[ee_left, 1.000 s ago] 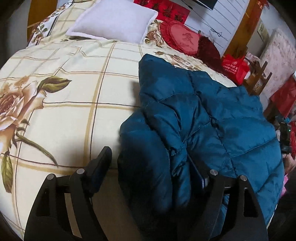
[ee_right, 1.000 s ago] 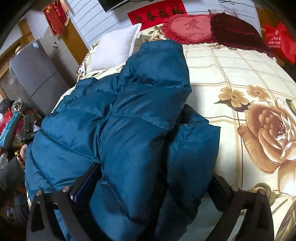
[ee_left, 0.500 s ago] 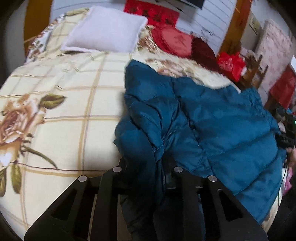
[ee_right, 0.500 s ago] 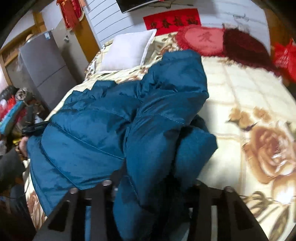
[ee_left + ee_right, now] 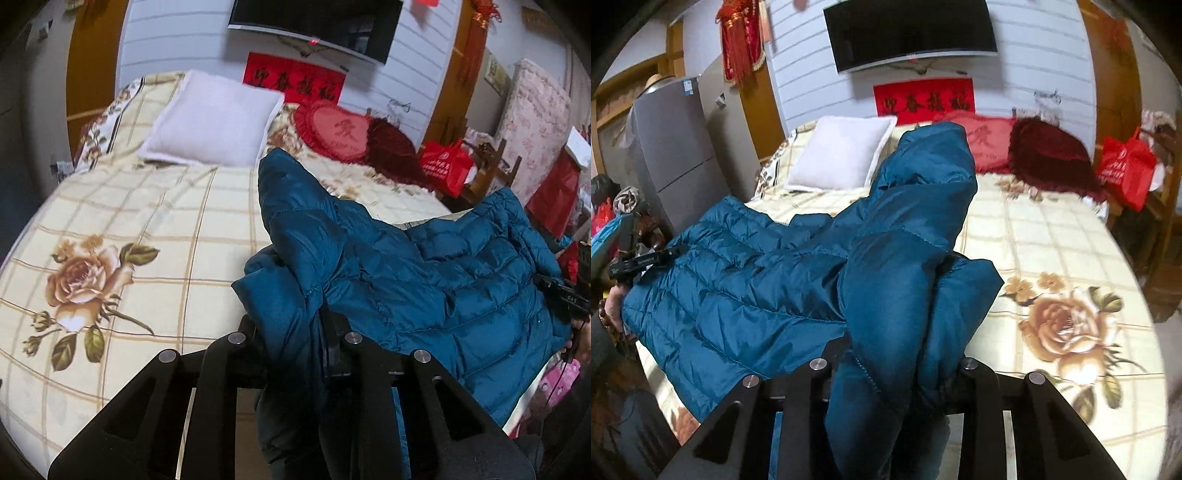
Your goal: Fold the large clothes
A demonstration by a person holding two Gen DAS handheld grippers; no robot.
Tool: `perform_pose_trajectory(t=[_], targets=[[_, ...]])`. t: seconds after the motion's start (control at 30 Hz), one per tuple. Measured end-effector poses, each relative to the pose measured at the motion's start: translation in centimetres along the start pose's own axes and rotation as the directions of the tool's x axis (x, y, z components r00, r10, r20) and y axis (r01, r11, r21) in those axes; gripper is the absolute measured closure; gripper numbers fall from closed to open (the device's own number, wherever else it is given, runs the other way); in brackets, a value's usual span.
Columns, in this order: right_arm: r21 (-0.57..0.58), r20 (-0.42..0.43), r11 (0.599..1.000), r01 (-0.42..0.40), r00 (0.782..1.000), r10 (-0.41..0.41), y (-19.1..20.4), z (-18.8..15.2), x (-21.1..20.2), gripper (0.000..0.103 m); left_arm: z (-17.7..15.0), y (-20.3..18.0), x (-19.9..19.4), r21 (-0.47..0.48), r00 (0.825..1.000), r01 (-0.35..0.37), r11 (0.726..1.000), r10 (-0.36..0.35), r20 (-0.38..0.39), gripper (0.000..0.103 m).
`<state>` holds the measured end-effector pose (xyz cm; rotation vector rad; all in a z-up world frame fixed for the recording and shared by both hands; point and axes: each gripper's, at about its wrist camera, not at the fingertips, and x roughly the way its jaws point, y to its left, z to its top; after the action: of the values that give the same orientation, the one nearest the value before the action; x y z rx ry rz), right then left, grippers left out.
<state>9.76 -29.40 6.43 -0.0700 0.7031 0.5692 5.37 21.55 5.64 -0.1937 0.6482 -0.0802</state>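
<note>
The teal-blue quilted puffer jacket [image 5: 424, 273] is glossy, stitched in horizontal padded channels, and bunched rather than flat. It lies toward one side edge of the bed with the cream checked, rose-printed bedspread [image 5: 147, 236], part of it draped over that edge. Its near end is raised off the bedspread, while one puffy fold reaches toward the head of the bed, ending near the white square pillow [image 5: 214, 118] and the red heart-shaped cushion [image 5: 340, 133]. In the right wrist view the same jacket [image 5: 768, 280] sags in a trough between the two lifted ends, with a rounded padded part [image 5: 923, 184] standing up in the middle of the frame.

The left hand-held gripper [image 5: 291, 343] has its jaws drawn close together and clamped on a gathered fold of the jacket's edge, dark fabric hanging below the fingers.

The right hand-held gripper [image 5: 894, 365] is closing its jaws on a thick bundle of the jacket; the padded fabric fills the gap between the fingers and bulges out above and below them, so the jaws sit somewhat wider apart than the left's.

A dark wall-mounted screen [image 5: 908, 33] hangs above the head of the bed.
</note>
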Motion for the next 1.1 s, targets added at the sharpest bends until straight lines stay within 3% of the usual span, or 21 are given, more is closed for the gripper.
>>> perform_pose_trajectory(t=[0.27, 0.43, 0.7, 0.87, 0.93, 1.0, 1.1], targets=[[-0.016, 0.028, 0.999, 0.039, 0.999, -0.039, 0.8, -0.7, -6.5, 0.072, -1.6, -5.5, -4.1, 0.046, 0.999, 0.047, 0.998, -0.047, 0.002, 0.085], [0.017, 0.019, 0.999, 0.049, 0.999, -0.050, -0.1, -2.1, -5.7, 0.072, -4.0, -7.2, -3.9, 0.046, 0.998, 0.058, 0.997, -0.058, -0.007, 0.085], [0.029, -0.005, 1.000, 0.006, 1.000, -0.006, -0.5, -4.0, -2.0, 0.072, -7.4, -6.0, -2.5, 0.010, 0.997, 0.050, 0.999, -0.049, -0.066, 0.085], [0.042, -0.035, 0.999, -0.006, 0.999, 0.008, -2.0, -4.6, 0.8, 0.072, -8.4, -5.8, 0.2, 0.035, 0.996, 0.023, 0.999, -0.020, -0.088, 0.084], [0.065, -0.049, 0.998, -0.020, 0.999, 0.023, -2.9, -5.0, 2.0, 0.069, -8.8, -5.2, 2.1, 0.033, 0.992, -0.010, 0.999, 0.014, -0.124, 0.079], [0.163, -0.086, 0.986, -0.041, 0.995, 0.056, -4.5, -5.5, 3.2, 0.048, -9.5, -4.3, 3.4, 0.022, 0.983, -0.036, 0.999, 0.039, -0.181, 0.074], [0.326, -0.098, 0.940, -0.103, 0.985, 0.142, -6.9, -6.4, 3.3, 0.042, -10.3, -3.4, 3.8, 0.033, 0.978, -0.049, 0.998, 0.054, -0.202, 0.061]])
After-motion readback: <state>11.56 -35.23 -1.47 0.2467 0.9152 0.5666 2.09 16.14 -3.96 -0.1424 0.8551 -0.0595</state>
